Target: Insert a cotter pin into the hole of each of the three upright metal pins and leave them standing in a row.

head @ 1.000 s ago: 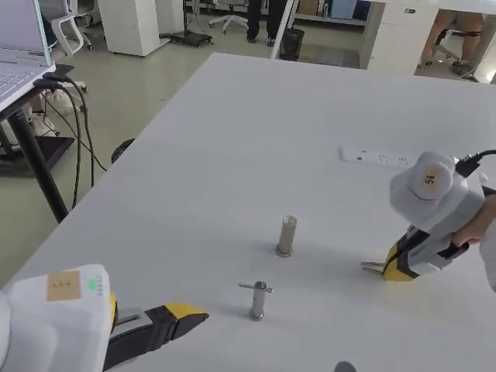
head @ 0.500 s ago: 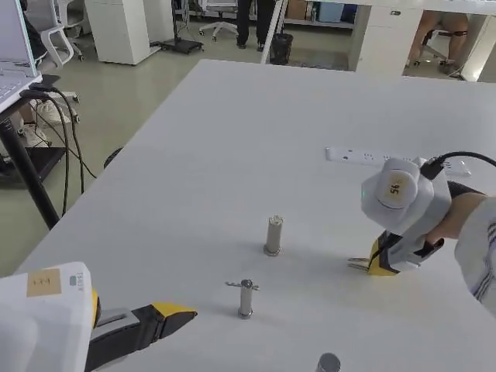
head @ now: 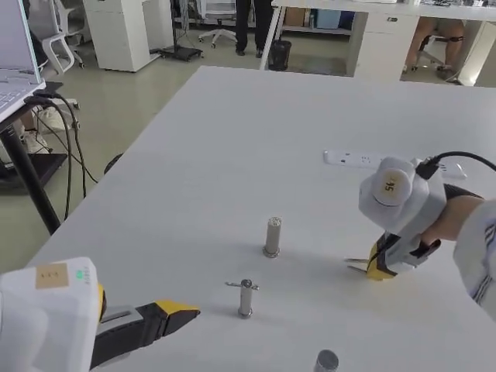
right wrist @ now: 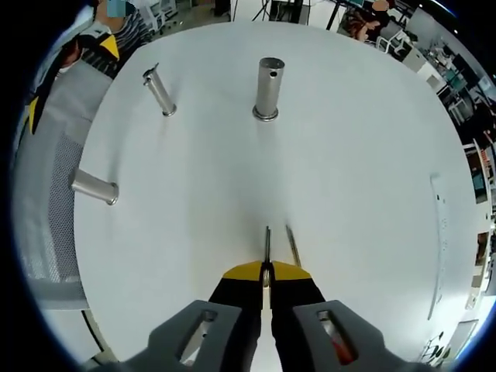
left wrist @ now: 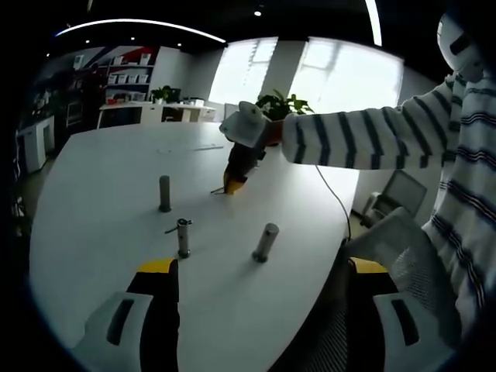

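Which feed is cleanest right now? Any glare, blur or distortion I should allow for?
Head view: even light, soft shadows, pinned post sharp. Left gripper view: dim, backlit by windows, table curved. Right gripper view: bright, far-left post tilted by fisheye; held cotter pin crisp.

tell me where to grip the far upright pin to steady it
Mid-shaft of the far pin, below its top hole, above the flared base, from the left with the open left tool: it stands upright, and the right tool holds a cotter pin on its other side.
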### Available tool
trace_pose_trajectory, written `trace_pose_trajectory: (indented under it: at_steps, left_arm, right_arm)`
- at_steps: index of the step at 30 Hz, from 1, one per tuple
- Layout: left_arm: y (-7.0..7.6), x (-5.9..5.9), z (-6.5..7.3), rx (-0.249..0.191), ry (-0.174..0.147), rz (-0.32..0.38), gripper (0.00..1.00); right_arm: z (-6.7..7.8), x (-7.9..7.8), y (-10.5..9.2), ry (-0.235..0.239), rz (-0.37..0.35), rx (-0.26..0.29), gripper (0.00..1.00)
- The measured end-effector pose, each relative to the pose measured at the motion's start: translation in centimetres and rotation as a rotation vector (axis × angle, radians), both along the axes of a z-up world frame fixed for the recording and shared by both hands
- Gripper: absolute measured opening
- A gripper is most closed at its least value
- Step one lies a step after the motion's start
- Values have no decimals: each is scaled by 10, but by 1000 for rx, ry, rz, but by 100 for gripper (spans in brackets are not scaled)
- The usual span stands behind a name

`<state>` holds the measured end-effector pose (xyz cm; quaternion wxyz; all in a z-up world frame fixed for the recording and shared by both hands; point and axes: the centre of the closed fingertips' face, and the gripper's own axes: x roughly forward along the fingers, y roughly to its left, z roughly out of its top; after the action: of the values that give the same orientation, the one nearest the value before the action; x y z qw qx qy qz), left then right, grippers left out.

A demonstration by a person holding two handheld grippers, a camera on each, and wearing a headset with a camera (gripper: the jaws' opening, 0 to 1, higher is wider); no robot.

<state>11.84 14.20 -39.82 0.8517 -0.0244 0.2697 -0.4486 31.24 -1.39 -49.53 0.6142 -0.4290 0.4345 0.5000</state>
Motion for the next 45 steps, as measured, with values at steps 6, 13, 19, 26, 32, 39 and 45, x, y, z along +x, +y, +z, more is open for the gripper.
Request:
trace_pose_trajectory:
  at_steps: [6,13,19,26,32,39,45]
  left_arm:
    - [0,1,0,-8,7,0,87]
    - [-1,1,-2,-9,26,-5,83]
    - [-2,4,1,-11,24,-7,83]
    - [-2,12,5,-18,15,14,81]
    - [-8,17,8,-27,14,13,80]
    - [-18,33,23,-74,2,28,73]
    - [-28,50,39,-120,-32,47,70]
  right_arm:
    - [11,-4,0,-27,7,18,0]
    - [41,-11,8,-94,-12,90,0]
    - [62,-19,10,-147,-11,128,0]
    - [80,-29,10,-200,9,149,0]
    - [93,-42,16,-248,31,179,0]
    - [113,-52,30,-316,41,235,0]
    - [124,-54,31,-394,79,193,0]
